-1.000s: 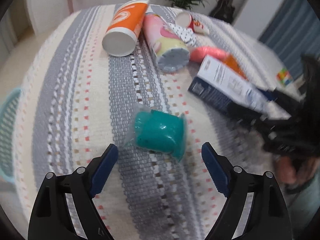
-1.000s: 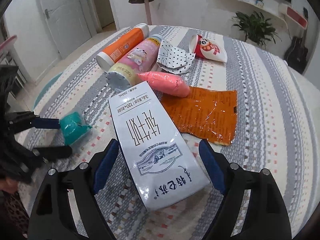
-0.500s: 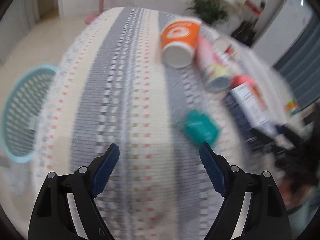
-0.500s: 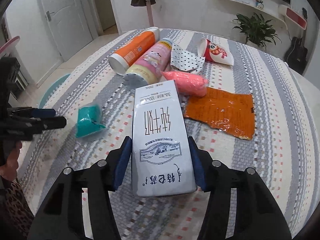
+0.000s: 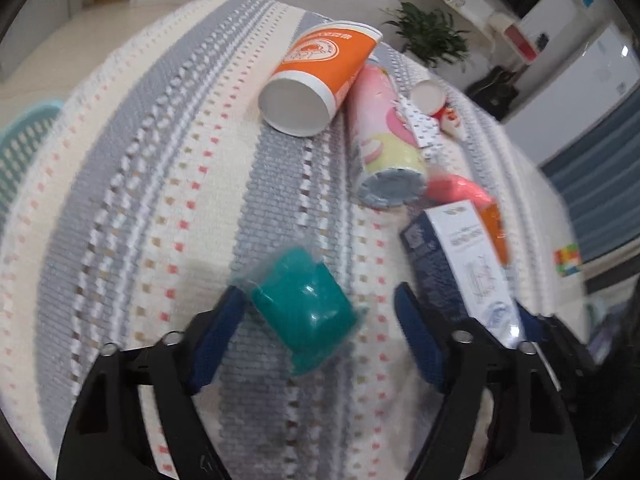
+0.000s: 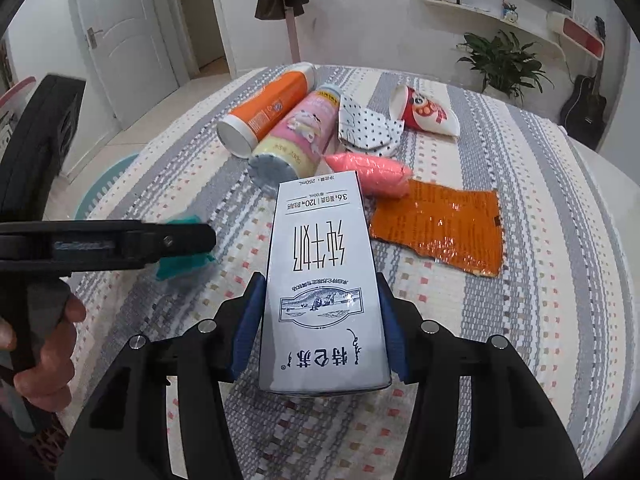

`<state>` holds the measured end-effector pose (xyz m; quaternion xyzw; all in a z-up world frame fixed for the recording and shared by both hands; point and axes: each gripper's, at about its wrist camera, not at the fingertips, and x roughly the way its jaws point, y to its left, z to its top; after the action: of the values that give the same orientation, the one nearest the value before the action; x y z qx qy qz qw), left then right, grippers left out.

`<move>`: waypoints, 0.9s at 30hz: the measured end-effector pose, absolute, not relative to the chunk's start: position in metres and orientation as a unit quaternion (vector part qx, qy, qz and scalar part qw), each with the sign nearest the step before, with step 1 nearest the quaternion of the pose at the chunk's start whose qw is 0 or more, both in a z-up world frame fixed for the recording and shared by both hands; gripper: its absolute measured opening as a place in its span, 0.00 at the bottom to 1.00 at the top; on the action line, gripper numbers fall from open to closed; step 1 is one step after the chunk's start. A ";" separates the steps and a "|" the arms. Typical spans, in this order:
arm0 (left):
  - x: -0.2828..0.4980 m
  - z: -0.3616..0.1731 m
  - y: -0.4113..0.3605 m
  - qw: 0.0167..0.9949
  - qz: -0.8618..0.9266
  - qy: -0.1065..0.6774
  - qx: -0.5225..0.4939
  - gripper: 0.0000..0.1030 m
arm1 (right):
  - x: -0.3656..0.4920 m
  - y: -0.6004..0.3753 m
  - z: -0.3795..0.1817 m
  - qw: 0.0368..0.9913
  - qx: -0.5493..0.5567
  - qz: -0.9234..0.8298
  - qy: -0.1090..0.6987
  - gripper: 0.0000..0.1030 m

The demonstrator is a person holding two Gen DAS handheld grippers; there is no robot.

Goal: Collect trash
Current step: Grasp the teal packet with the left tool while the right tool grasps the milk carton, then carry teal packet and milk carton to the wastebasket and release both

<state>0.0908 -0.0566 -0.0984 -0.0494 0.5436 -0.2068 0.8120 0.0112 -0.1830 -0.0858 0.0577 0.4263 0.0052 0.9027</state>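
Right gripper (image 6: 318,320) is clamped on both sides of the white milk carton (image 6: 322,280), which lies on the striped bed (image 6: 540,280) toward its near edge. Left gripper (image 5: 320,320) is spread wide around the teal cup (image 5: 306,308), one finger touching it. Further in lie an orange cup (image 5: 320,76), a pink tube (image 5: 380,136) and an orange wrapper (image 6: 440,228).

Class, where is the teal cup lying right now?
In the left wrist view the teal cup lies on its side on the striped cloth, inside the open left gripper, left of the milk carton.
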 end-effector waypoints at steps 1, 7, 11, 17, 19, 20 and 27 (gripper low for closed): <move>0.091 -0.098 -0.060 0.816 -0.200 0.541 -0.034 0.57 | 0.011 -0.184 -0.086 0.902 0.062 0.006 0.426 0.49; 0.089 -0.093 -0.060 0.822 -0.201 0.533 -0.010 0.34 | 0.010 -0.185 -0.080 0.905 0.093 0.016 0.416 0.48; 0.096 -0.079 -0.027 0.833 -0.208 0.511 -0.035 0.33 | 0.008 -0.174 -0.065 0.911 0.095 0.031 0.401 0.48; 0.089 -0.046 0.024 0.858 -0.208 0.461 -0.090 0.33 | 0.012 -0.134 -0.033 0.926 0.073 0.064 0.364 0.48; 0.090 -0.036 0.044 0.865 -0.198 0.448 -0.108 0.33 | 0.021 -0.117 -0.021 0.930 0.066 0.078 0.352 0.48; 0.090 -0.031 0.053 0.868 -0.193 0.442 -0.116 0.33 | 0.026 -0.108 -0.015 0.932 0.061 0.086 0.346 0.48; 0.102 0.010 0.145 0.895 -0.136 0.393 -0.162 0.33 | 0.074 -0.035 0.014 0.939 0.029 0.132 0.317 0.48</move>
<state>0.1020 0.1449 0.0105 -0.1624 0.3932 -0.1360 0.8947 0.0739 -0.0346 0.0136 0.0287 0.3167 0.1324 0.9388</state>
